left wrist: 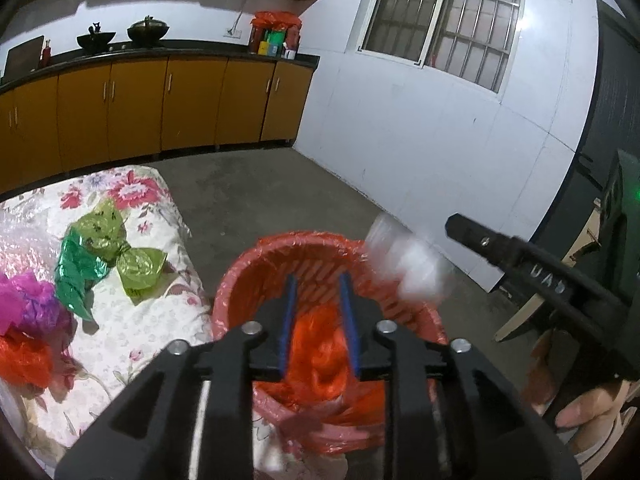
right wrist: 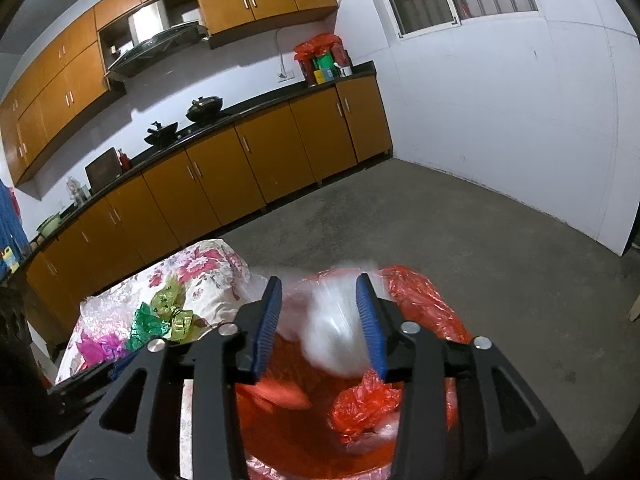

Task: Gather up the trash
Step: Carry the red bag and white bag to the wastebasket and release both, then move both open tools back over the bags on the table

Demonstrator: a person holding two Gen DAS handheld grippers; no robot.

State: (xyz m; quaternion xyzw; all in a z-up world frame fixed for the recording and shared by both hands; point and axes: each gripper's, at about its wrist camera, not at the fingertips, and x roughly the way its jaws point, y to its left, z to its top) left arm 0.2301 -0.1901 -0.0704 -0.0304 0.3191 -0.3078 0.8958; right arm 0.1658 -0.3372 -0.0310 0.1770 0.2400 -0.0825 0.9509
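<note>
A red bin lined with a red bag [left wrist: 320, 256] stands on the floor beside a floral-covered table [left wrist: 132, 320]. My left gripper [left wrist: 319, 280] hovers over the bin with an orange-red plastic piece [left wrist: 320, 356] between its partly closed fingers. My right gripper [right wrist: 320, 280] is open above the bin [right wrist: 420, 296]; a blurred clear plastic piece [right wrist: 332, 332] lies loose between its fingers, also seen by the bin's rim in the left wrist view [left wrist: 404, 256]. Green foil wrappers [left wrist: 100, 252], purple plastic [left wrist: 28, 304] and red plastic [left wrist: 24, 360] lie on the table.
Orange kitchen cabinets [right wrist: 240, 168] with a dark counter line the far wall. A white wall with a barred window [left wrist: 440, 20] runs on the right. Bare concrete floor [right wrist: 480, 248] lies beyond the bin. Crumpled red plastic [right wrist: 360, 404] sits inside the bin.
</note>
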